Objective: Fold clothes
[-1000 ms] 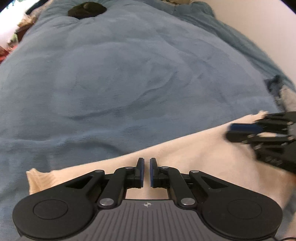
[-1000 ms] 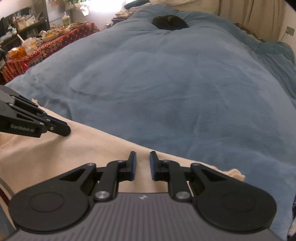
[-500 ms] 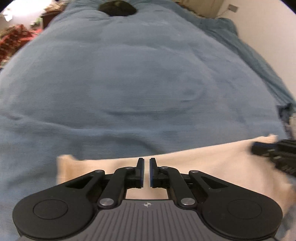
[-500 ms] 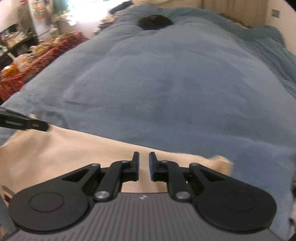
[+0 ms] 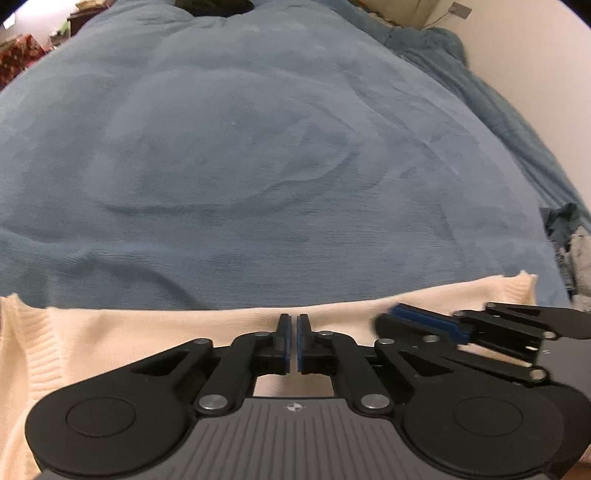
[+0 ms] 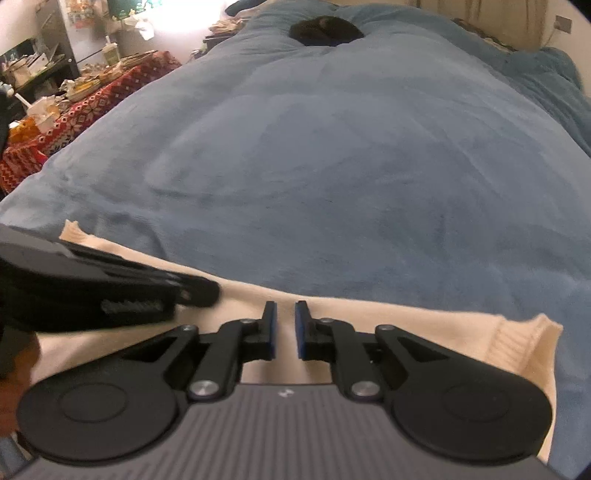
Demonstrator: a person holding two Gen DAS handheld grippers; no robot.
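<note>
- Cream knit sweater (image 5: 147, 332), ribbed at its edges, lies flat on the blue bed (image 5: 258, 166).
- Left gripper (image 5: 290, 332): closed, apparently empty.
- Right gripper (image 6: 284, 325): closing, narrow gap, nothing visibly between.

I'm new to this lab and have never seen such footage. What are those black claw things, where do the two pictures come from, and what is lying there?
Each black claw is a hand-held two-finger gripper; a person carries one in each hand. A camera on each looks forward along its fingers, so one picture is the left gripper's view and the other the right's.

Both hover over a cream knitted garment spread on a bed covered by a blue blanket. The left gripper is shut. The right gripper has its jaws closing, nearly together. I cannot tell whether either pinches the fabric. Far back lies a dark object, and off to one side stands a cluttered table.
</note>
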